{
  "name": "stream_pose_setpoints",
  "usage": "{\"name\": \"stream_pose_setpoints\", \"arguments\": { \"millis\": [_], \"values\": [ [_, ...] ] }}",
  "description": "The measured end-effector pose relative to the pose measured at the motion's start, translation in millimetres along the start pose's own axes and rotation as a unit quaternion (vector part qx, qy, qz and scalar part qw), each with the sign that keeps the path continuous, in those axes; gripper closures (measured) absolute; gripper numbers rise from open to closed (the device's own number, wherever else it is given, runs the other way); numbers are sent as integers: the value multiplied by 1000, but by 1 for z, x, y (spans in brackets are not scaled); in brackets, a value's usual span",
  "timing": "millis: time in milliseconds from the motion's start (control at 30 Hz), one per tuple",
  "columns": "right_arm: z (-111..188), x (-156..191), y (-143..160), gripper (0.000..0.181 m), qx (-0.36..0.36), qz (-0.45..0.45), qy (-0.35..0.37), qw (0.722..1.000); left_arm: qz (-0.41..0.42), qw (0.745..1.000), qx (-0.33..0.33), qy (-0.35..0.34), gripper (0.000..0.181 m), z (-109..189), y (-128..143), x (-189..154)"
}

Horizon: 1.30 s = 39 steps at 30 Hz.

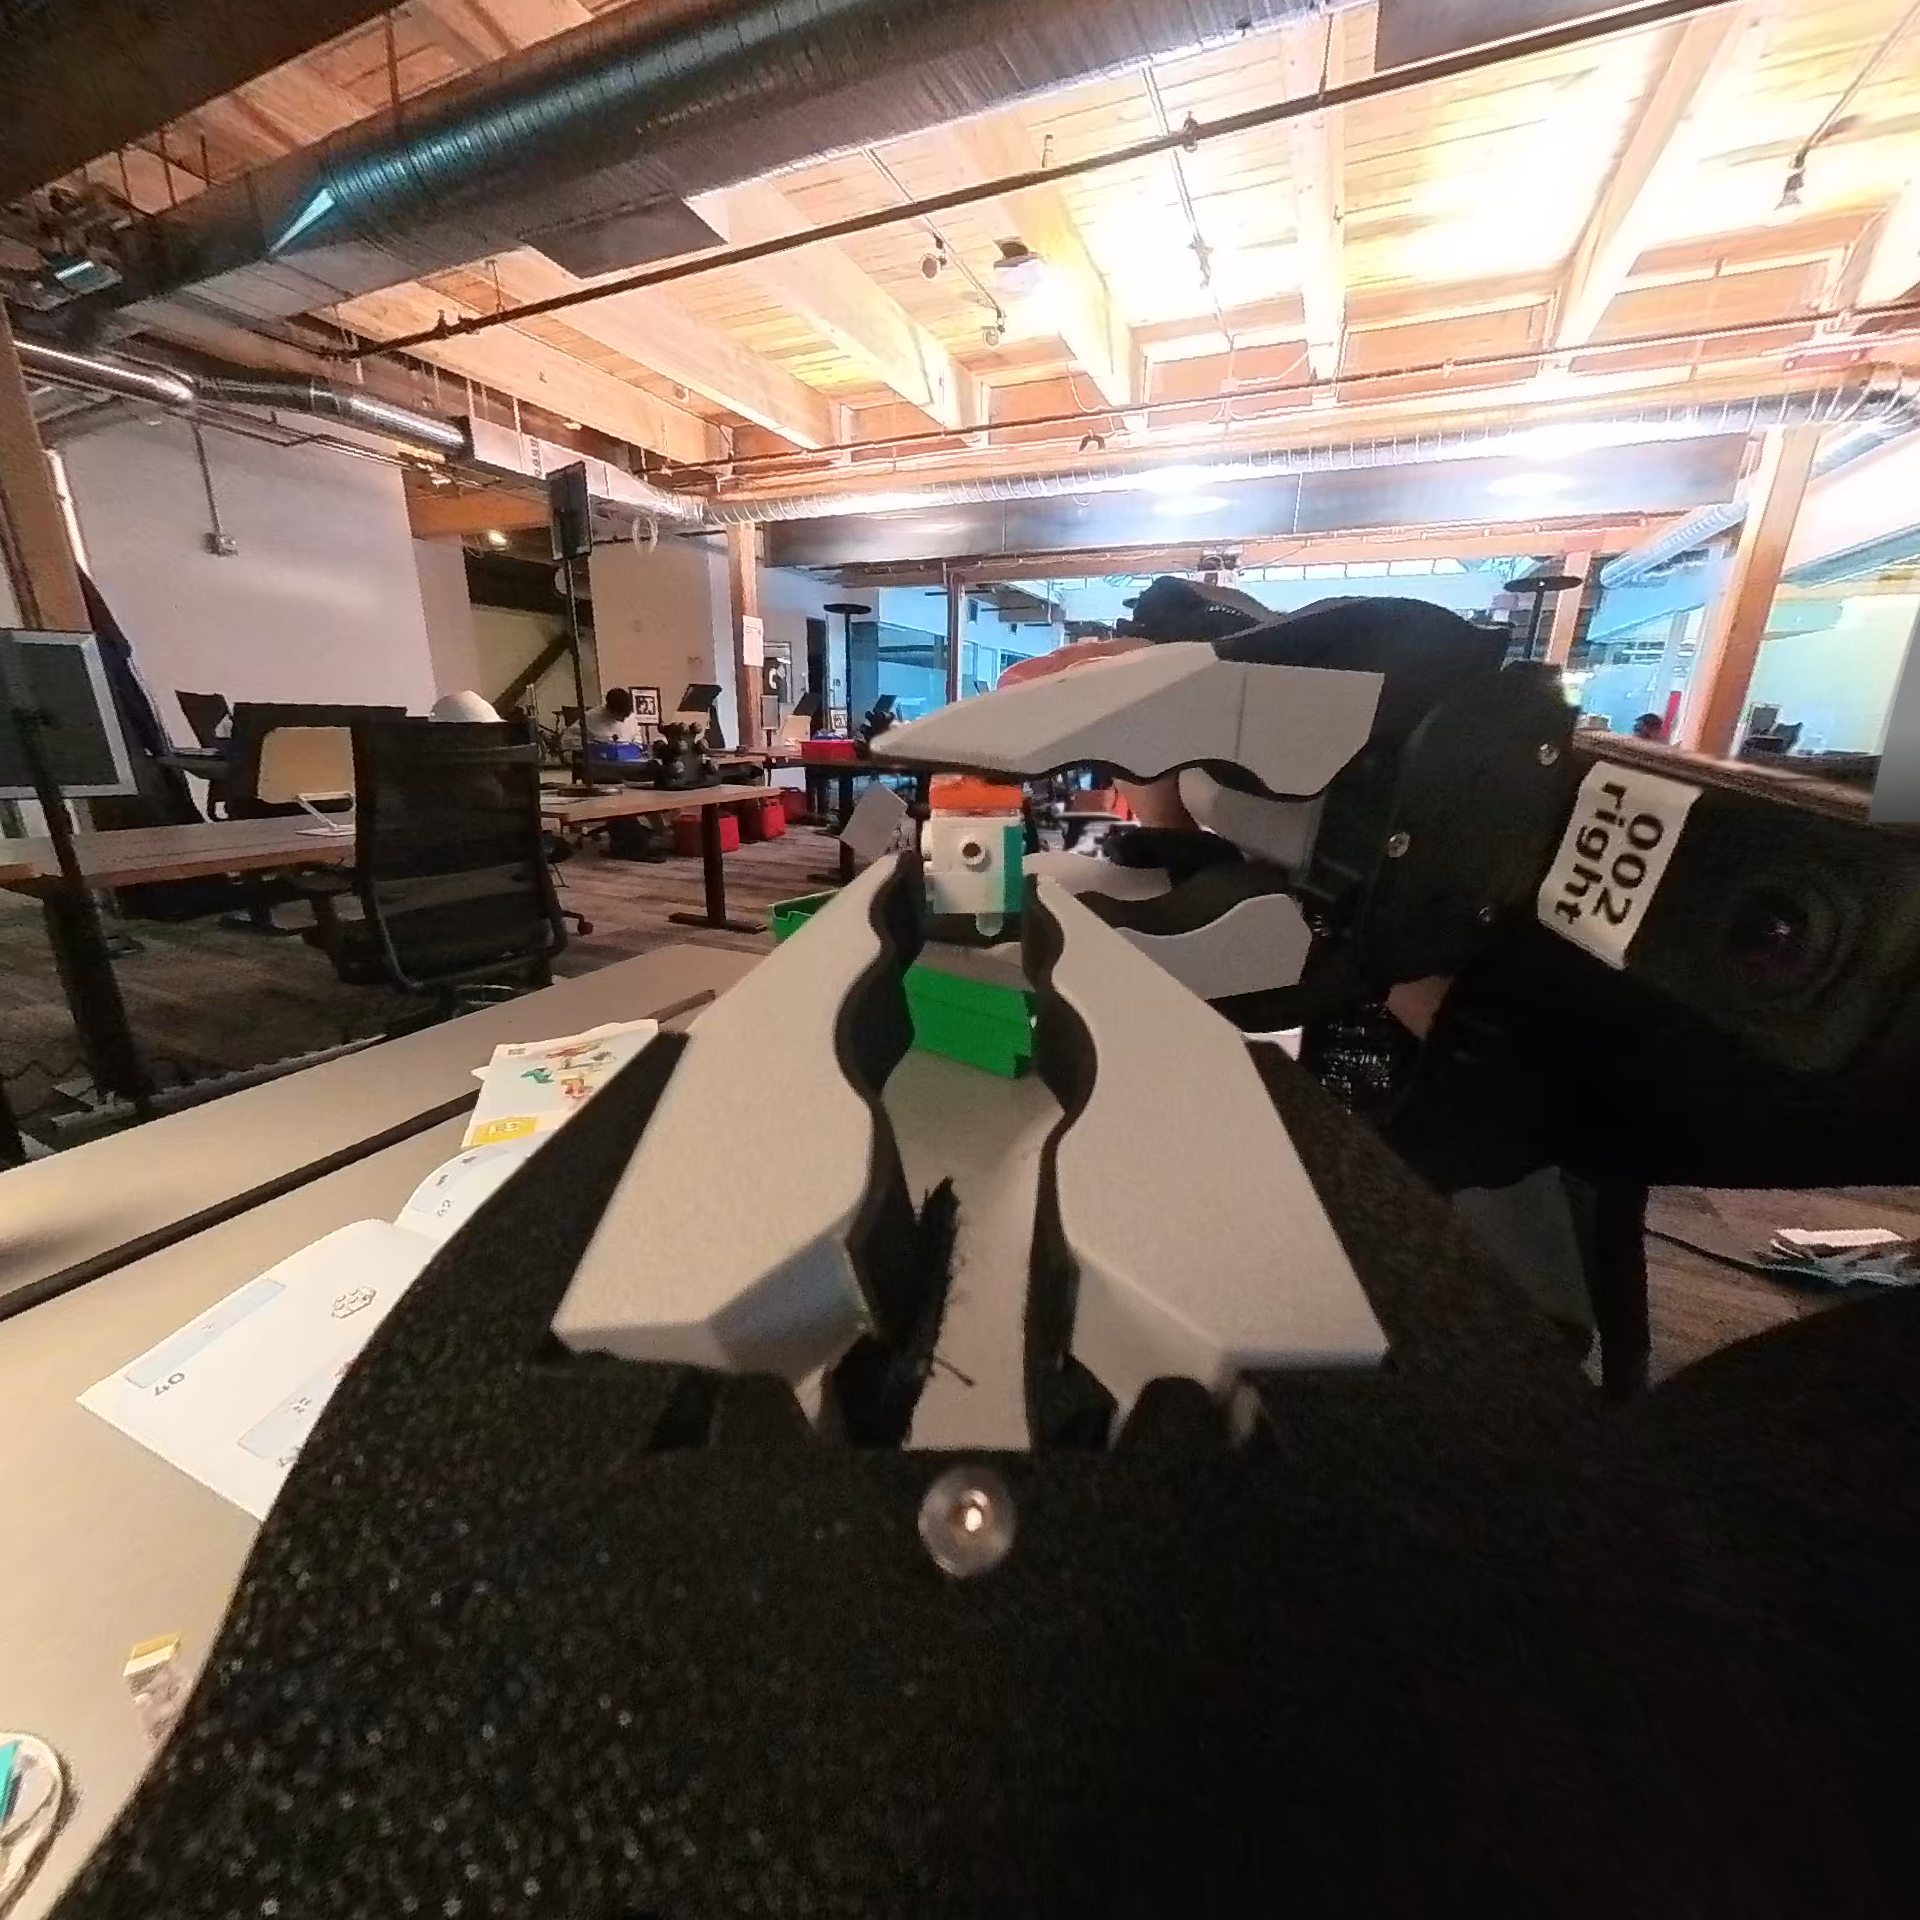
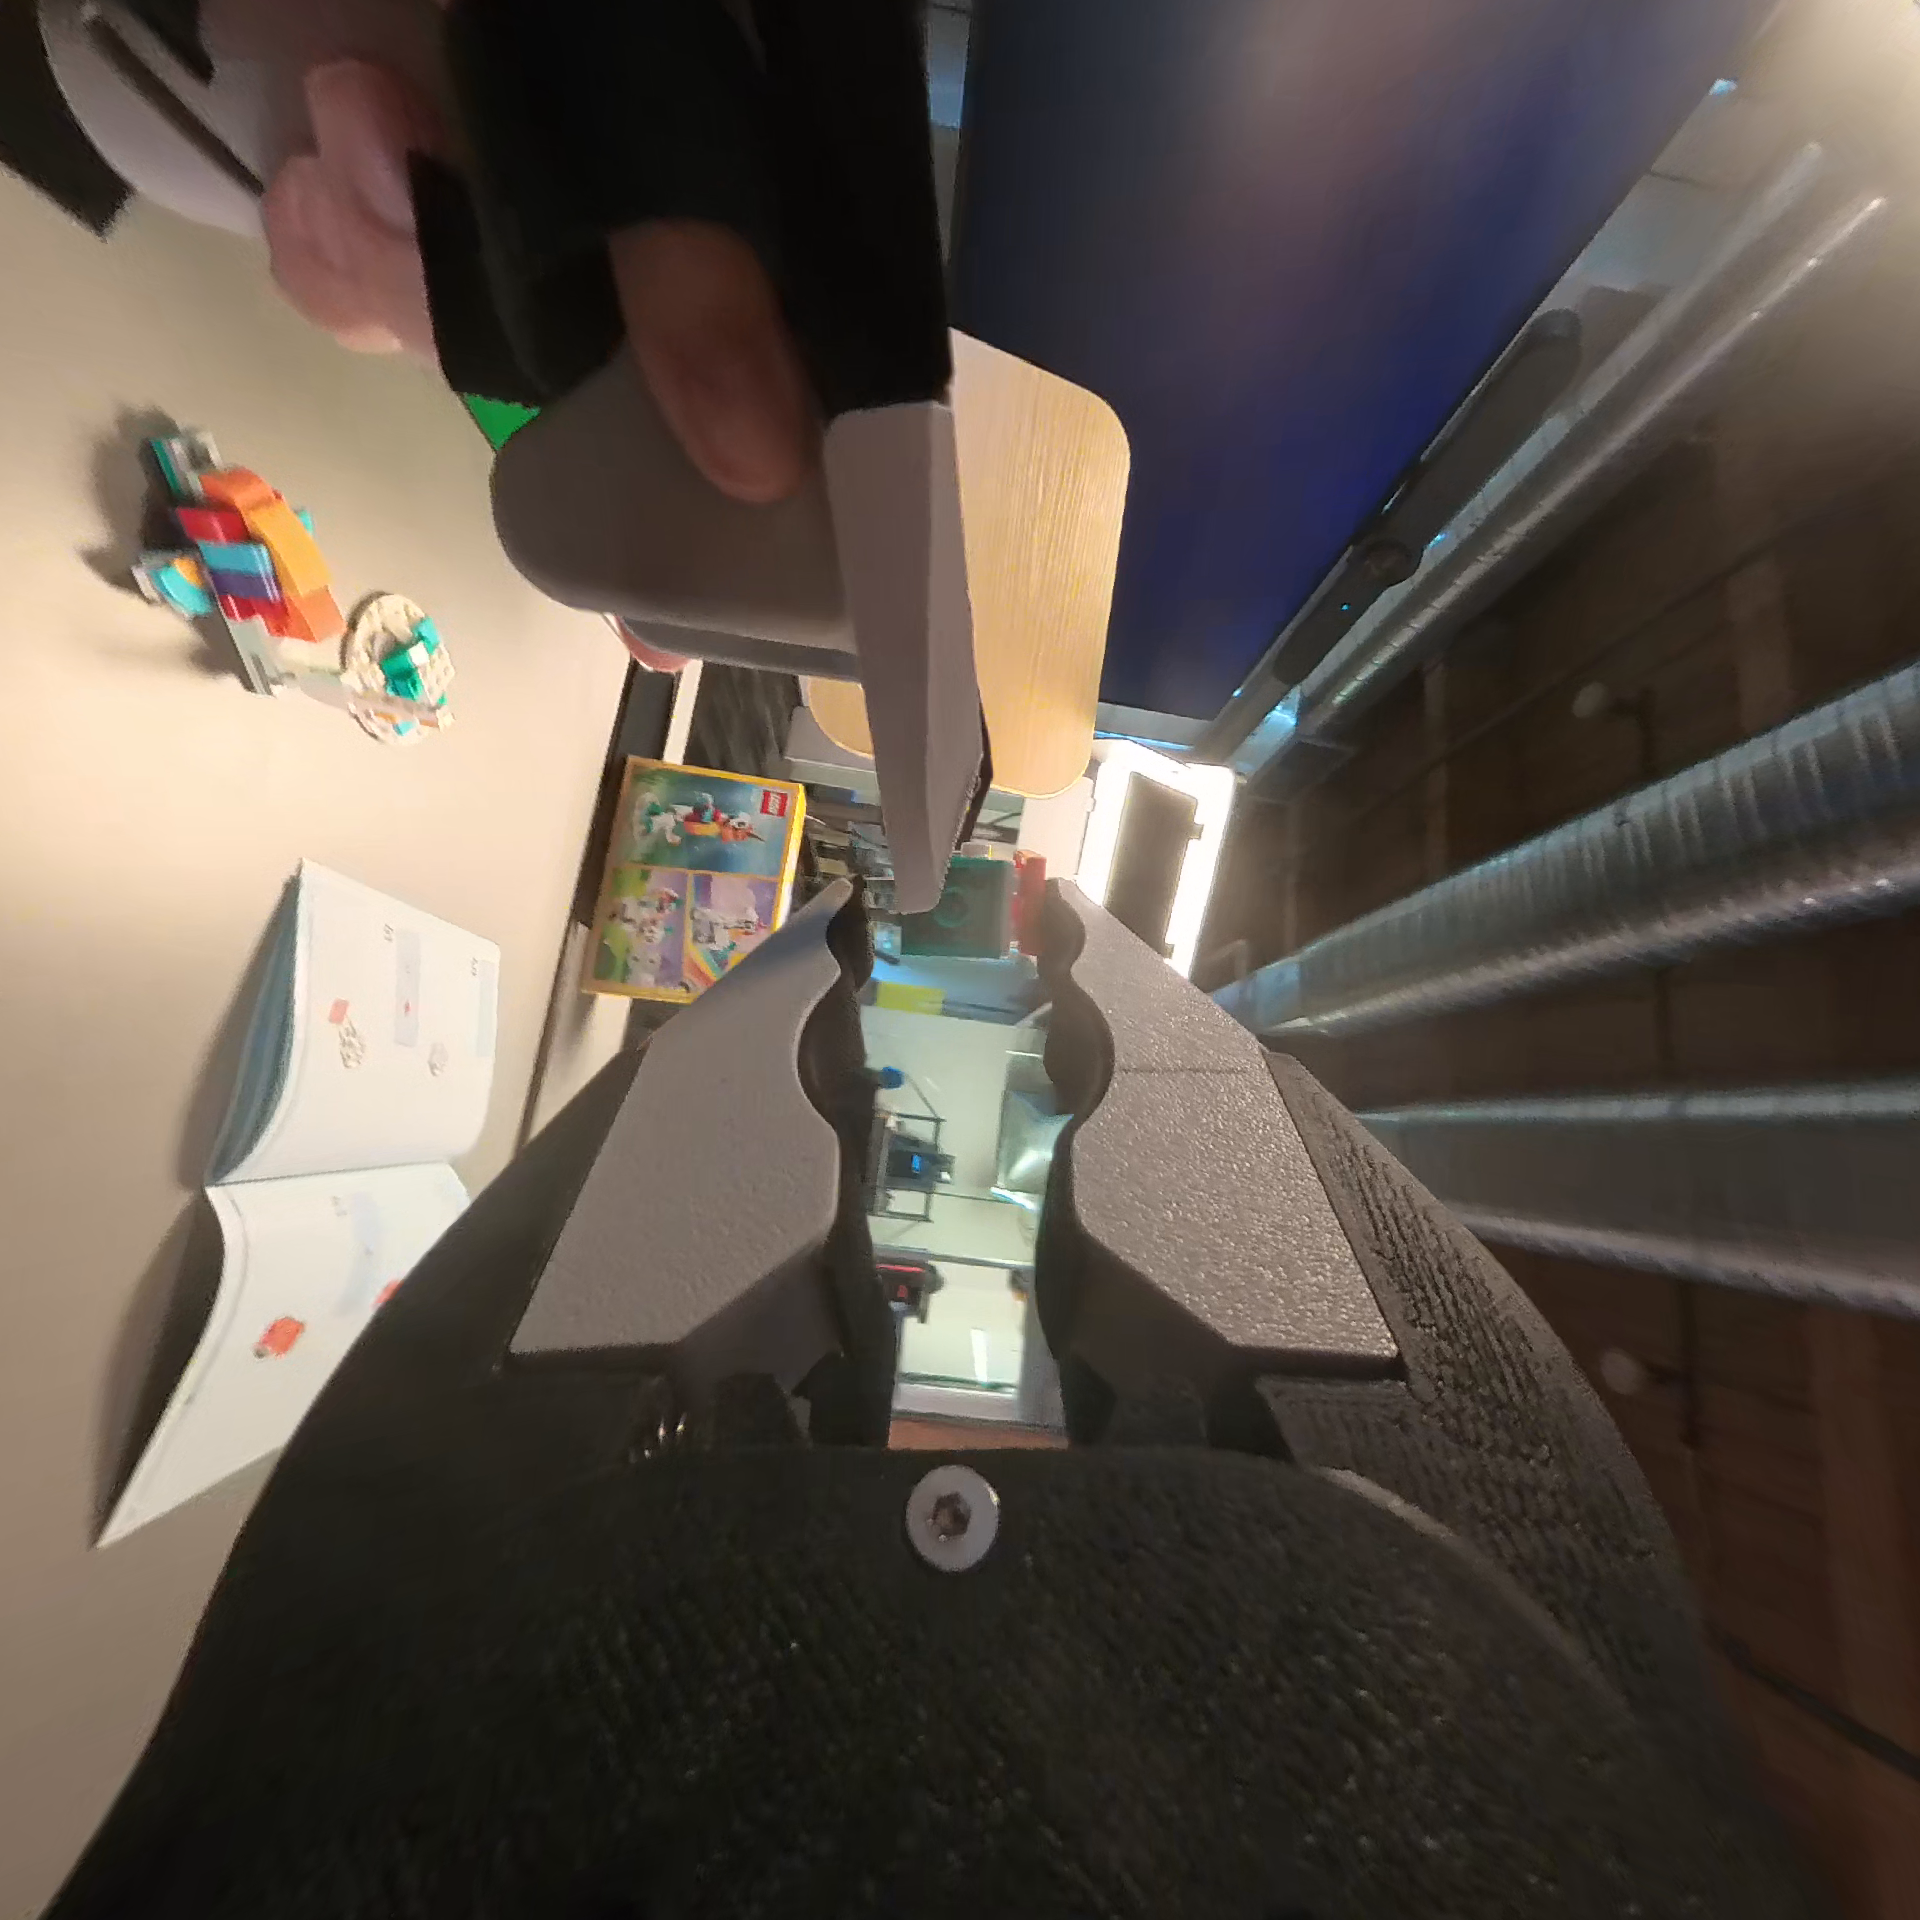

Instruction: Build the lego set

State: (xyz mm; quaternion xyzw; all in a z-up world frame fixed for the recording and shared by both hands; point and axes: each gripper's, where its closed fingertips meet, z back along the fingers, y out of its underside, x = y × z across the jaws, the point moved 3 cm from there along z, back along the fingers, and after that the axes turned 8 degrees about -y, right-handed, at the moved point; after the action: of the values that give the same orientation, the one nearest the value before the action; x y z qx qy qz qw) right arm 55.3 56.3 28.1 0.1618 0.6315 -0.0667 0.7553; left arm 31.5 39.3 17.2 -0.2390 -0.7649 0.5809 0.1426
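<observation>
While tools (image 1: 971, 883) pinch brick (image 1: 971, 857), booklet (image 2: 353, 1122) lies beside.

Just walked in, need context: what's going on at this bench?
A person is building a lego set with two handheld tools. Both the left tool and the right tool are closed on one small white, teal and orange lego assembly, held up off the table. A larger colourful build, the open instruction booklet and the box lie on the table.

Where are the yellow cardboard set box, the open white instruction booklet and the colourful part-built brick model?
yellow cardboard set box (image 2: 694, 891): right wrist view, printed front.
open white instruction booklet (image 2: 358, 1023): right wrist view, upper page.
colourful part-built brick model (image 2: 260, 561): right wrist view, orange bricks.
</observation>
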Motion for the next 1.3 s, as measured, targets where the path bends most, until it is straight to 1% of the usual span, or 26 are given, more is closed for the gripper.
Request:
{"name": "stream_pose_setpoints", "arguments": {
  "millis": [133,200,233,300,400,500,767,900,1033,1167,1300],
  "values": [
    [0,0,1,151,-5,-23,-3,1000,-11,1000,-14,-13,164,-2,0,0],
    [-1,1,0,151,-10,-34,-8,999,-16,1000,0,-12,153,-5,2,-1],
    [-1,2,-1,151,-12,-38,-8,999,-13,1000,5,-8,153,-6,2,-2],
    [-1,2,-1,151,-15,-44,-7,999,-4,1000,6,-3,164,-6,2,-3],
    [1,1,-3,151,-27,-62,-8,998,12,1000,1,5,165,-5,1,-3],
    [1,1,-5,151,-37,-66,-6,997,10,1000,12,9,165,-3,1,-3],
    [7,0,-10,151,-63,-15,35,997,20,999,8,29,166,1,-1,-10],
    [9,-1,-10,151,-50,29,58,997,14,1000,6,25,166,0,-2,-11],
    [8,2,-8,152,-40,79,73,993,1,1000,18,18,166,-1,2,-10],
    [7,6,-6,152,-33,93,64,993,-3,1000,28,14,165,-2,7,-8],
    [4,15,-1,152,-22,74,25,997,-5,999,53,10,165,-6,17,-4]
  ]
}}
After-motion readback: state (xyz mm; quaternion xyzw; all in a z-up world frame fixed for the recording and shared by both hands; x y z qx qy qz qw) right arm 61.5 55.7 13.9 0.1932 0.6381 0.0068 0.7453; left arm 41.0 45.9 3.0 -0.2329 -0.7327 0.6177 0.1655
